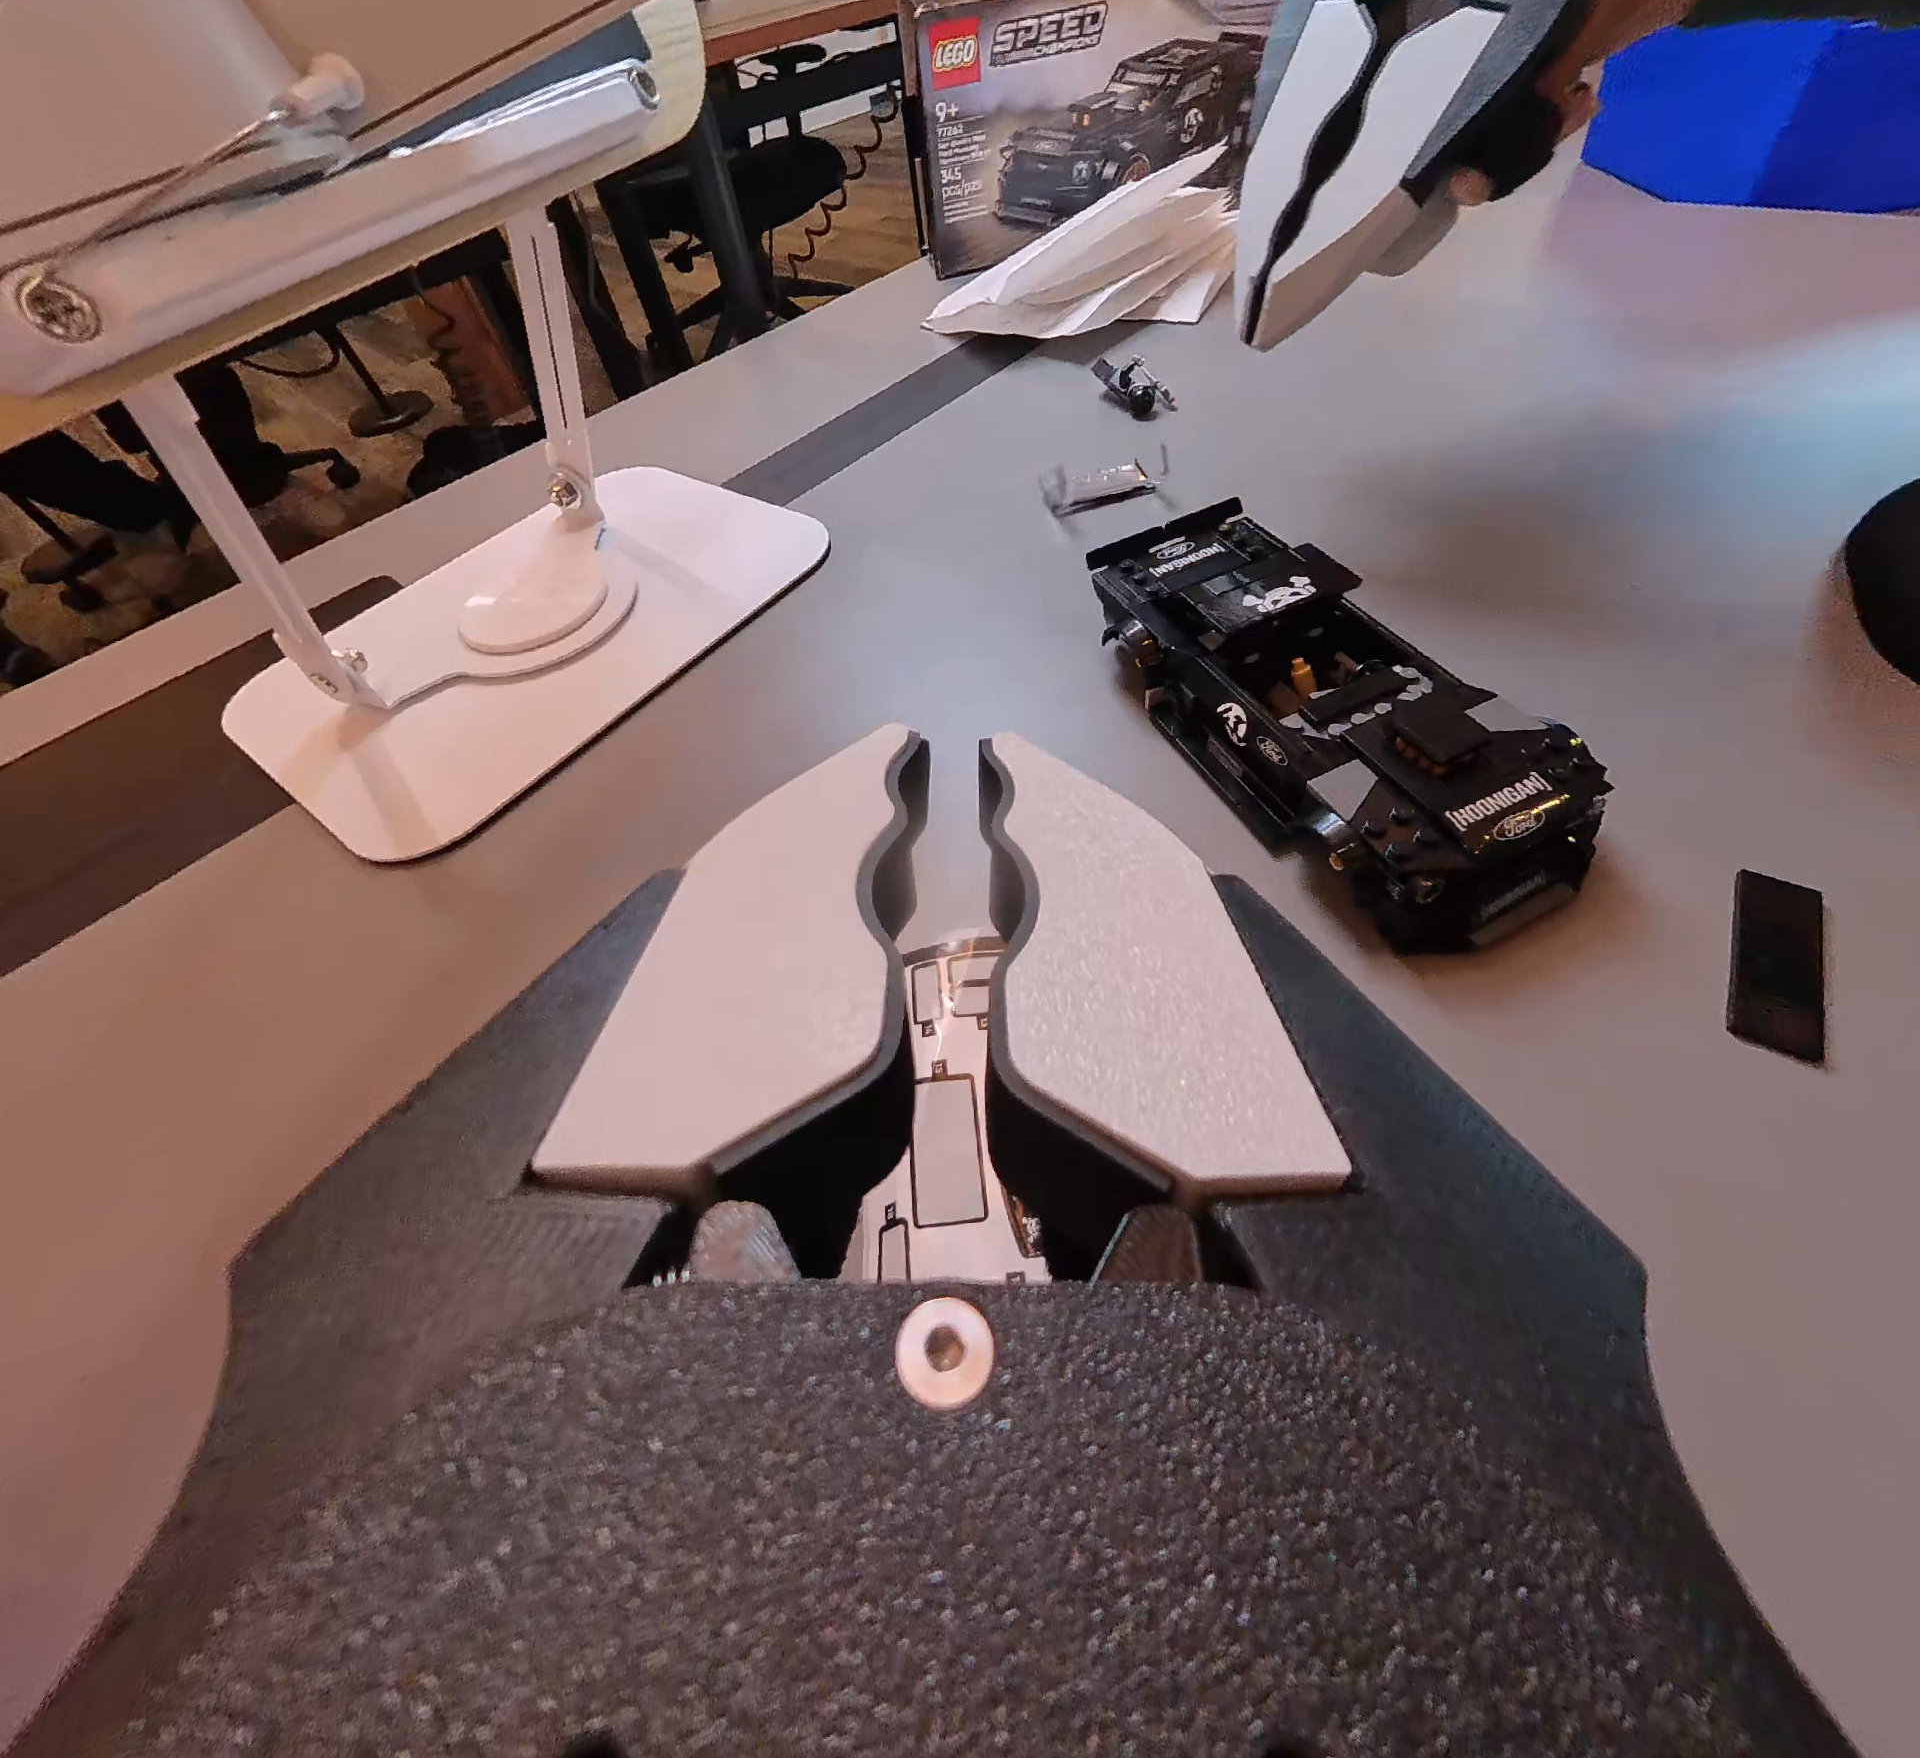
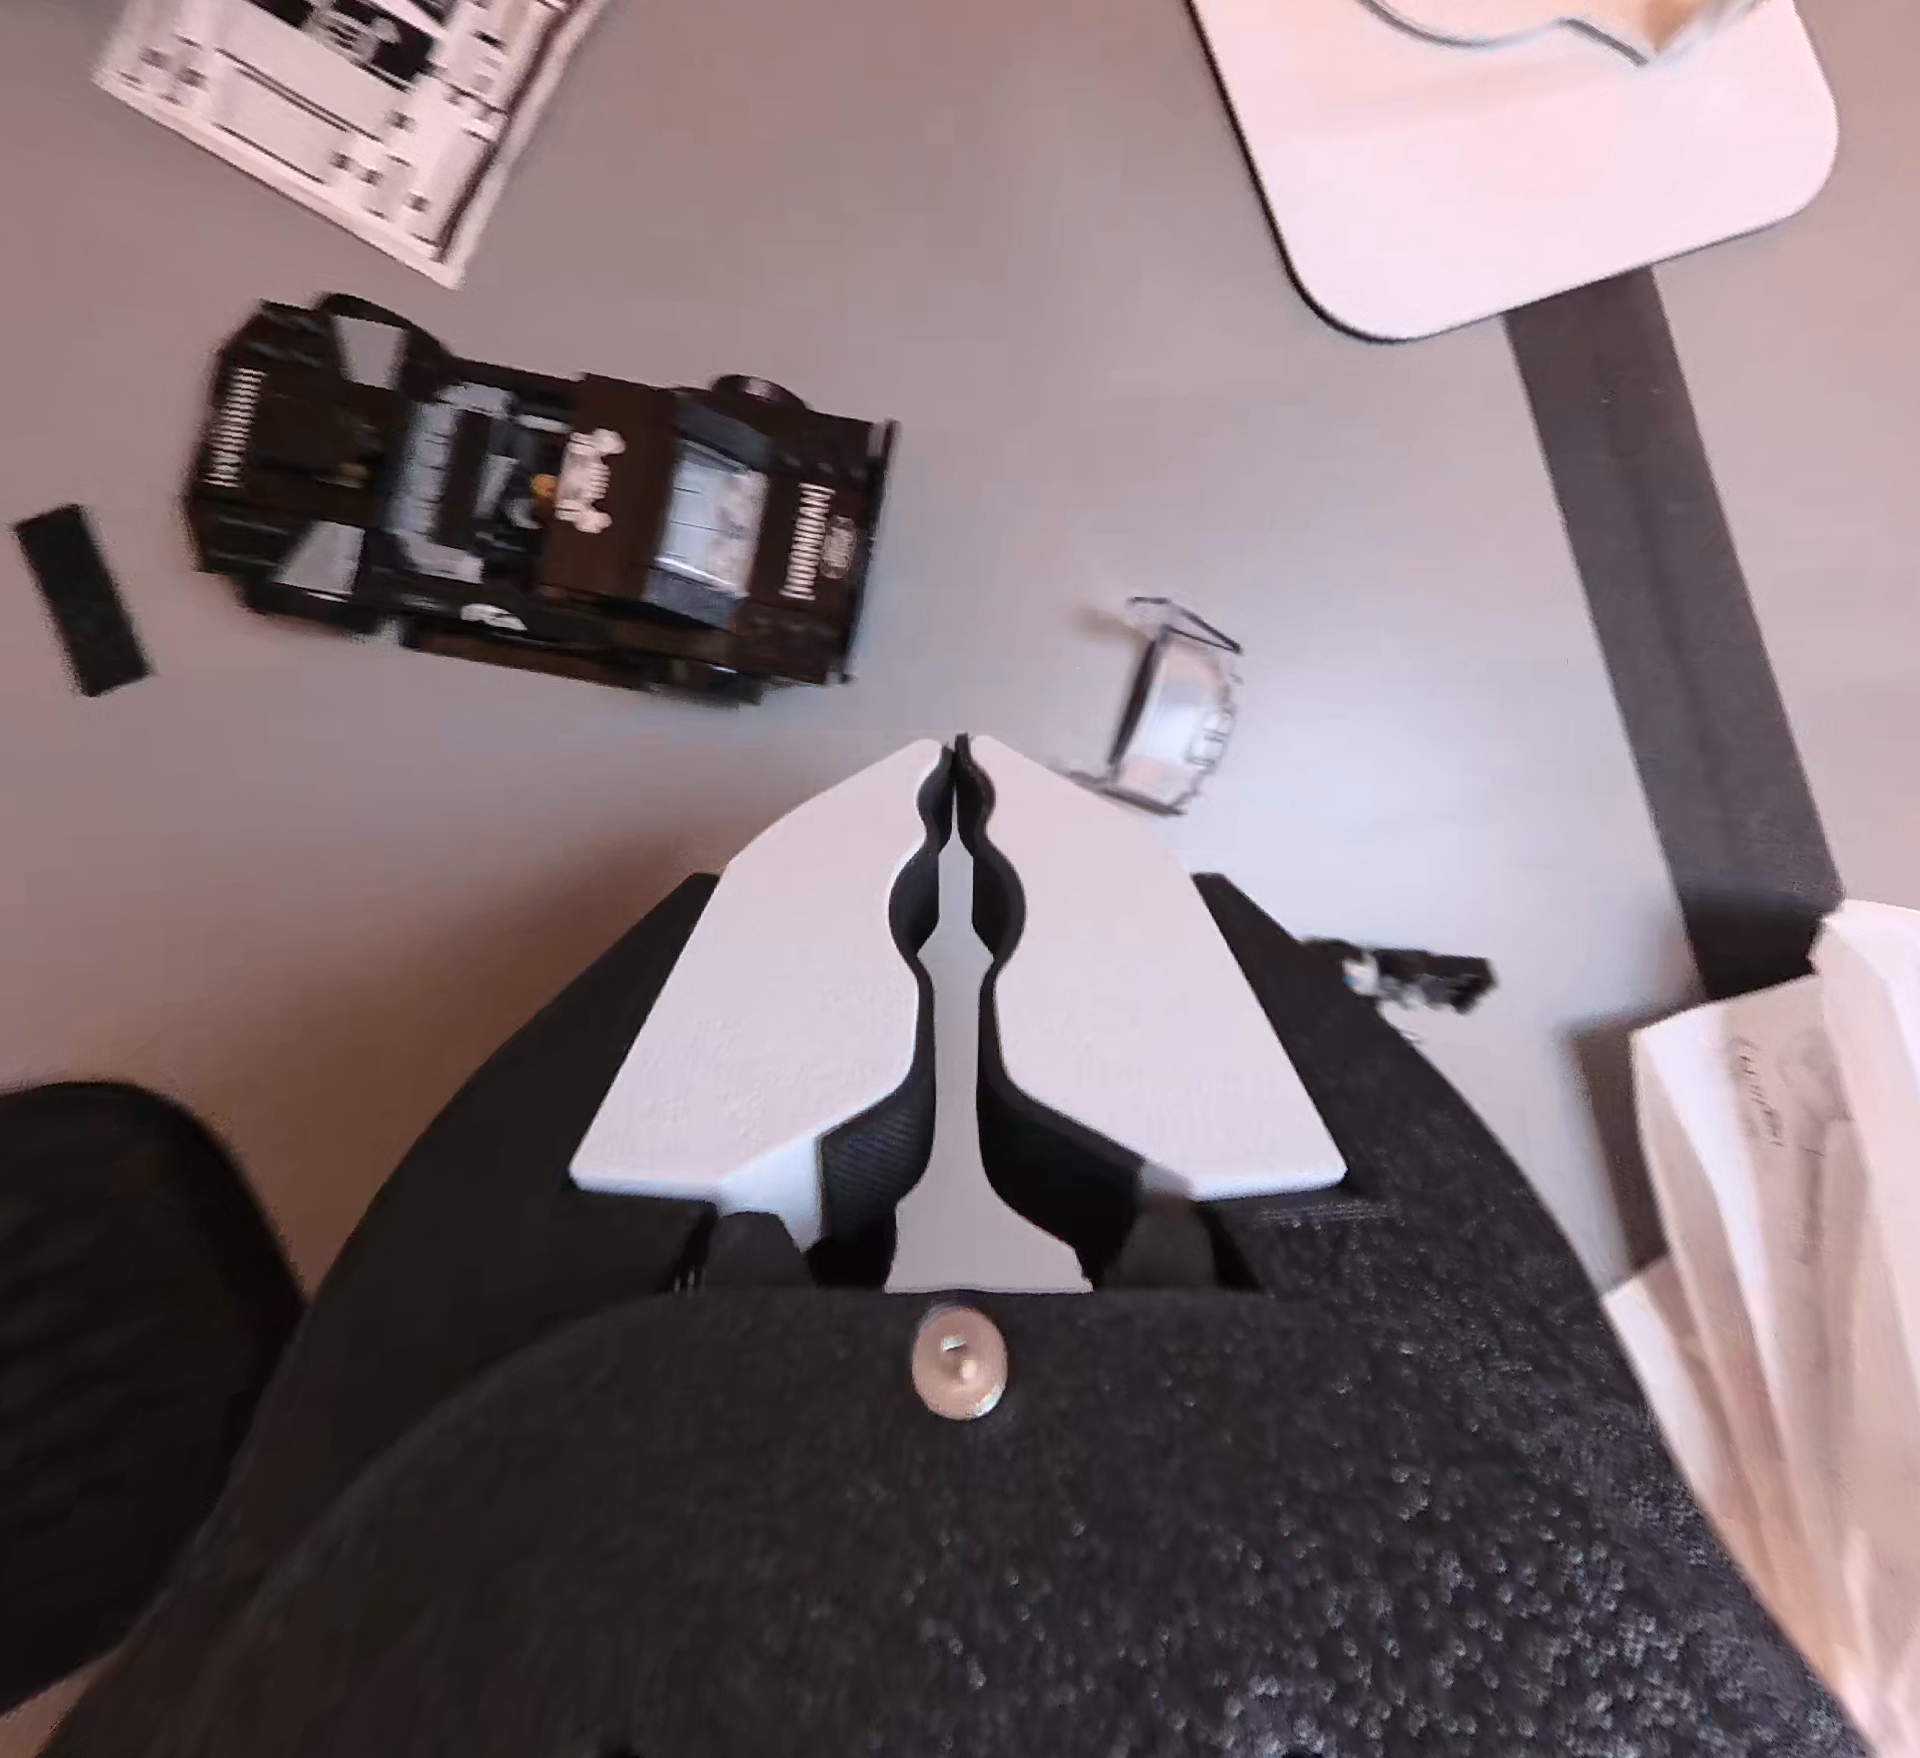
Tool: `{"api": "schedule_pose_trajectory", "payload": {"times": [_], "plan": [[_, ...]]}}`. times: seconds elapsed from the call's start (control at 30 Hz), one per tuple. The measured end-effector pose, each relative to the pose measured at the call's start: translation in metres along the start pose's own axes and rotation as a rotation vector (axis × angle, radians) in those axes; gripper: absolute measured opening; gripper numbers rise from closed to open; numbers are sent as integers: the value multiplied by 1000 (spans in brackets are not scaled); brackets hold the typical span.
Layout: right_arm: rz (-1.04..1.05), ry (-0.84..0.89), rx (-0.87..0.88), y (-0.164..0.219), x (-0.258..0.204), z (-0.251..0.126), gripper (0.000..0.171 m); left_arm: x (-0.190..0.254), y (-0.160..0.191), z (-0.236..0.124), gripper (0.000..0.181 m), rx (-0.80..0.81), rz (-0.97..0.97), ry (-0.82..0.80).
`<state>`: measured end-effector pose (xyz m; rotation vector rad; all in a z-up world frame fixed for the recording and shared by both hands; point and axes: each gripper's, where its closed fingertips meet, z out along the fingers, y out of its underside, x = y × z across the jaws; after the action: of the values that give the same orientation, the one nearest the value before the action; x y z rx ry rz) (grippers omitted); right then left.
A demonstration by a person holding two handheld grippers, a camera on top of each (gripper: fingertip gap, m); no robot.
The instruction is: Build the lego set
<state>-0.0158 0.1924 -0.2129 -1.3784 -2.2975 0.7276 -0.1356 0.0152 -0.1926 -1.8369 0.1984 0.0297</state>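
Note:
A black lego car [image 1: 1351, 721] lies on the grey table [image 1: 1507, 461]; it also shows in the right wrist view [image 2: 540, 503]. A flat black piece [image 1: 1777, 965] lies beside its near end, also seen from the right wrist [image 2: 78, 596]. A clear windscreen piece [image 2: 1174, 711] and a small black-grey assembly [image 2: 1392, 970] lie apart from the car. My left gripper [image 1: 951, 752] is slightly open and empty, left of the car, above a sticker sheet [image 1: 945, 1116]. My right gripper [image 2: 954, 747] is shut and empty, raised just left of the clear piece; it shows in the left wrist view [image 1: 1262, 326].
A white stand [image 1: 520, 659] holding an open booklet is at the left. The lego box [image 1: 1081, 119] and white paper bags [image 1: 1101, 264] are at the back. The sticker sheet [image 2: 343, 46] lies beyond the car. A dark strip [image 2: 1662, 617] crosses the table. One gripper's finger ends stand about 25 cm off the other's. It is some 20 cm from my left tips to the flat black piece [image 1: 1777, 965]. The right camera catches it too, in the right wrist view [image 2: 73, 567].

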Motion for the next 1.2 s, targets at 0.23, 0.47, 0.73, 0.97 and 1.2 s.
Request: {"api": "schedule_pose_trajectory", "payload": {"times": [0.23,0.47,0.73,0.97,1.2], "plan": [[-31,-27,58,-14,-41,-5,0,9,-7,-2,8,10,60,3],[8,7,82,-6,-38,-3,0,15,-12,-4,7,18,106,2],[72,126,46,25,3,6,0,14,-8,-3,4,-6,148,-14],[94,187,-4,29,37,34,23,15,-3,0,4,-28,167,-6],[-28,236,-183,42,49,59,15,15,4,2,3,-56,179,1]]}}
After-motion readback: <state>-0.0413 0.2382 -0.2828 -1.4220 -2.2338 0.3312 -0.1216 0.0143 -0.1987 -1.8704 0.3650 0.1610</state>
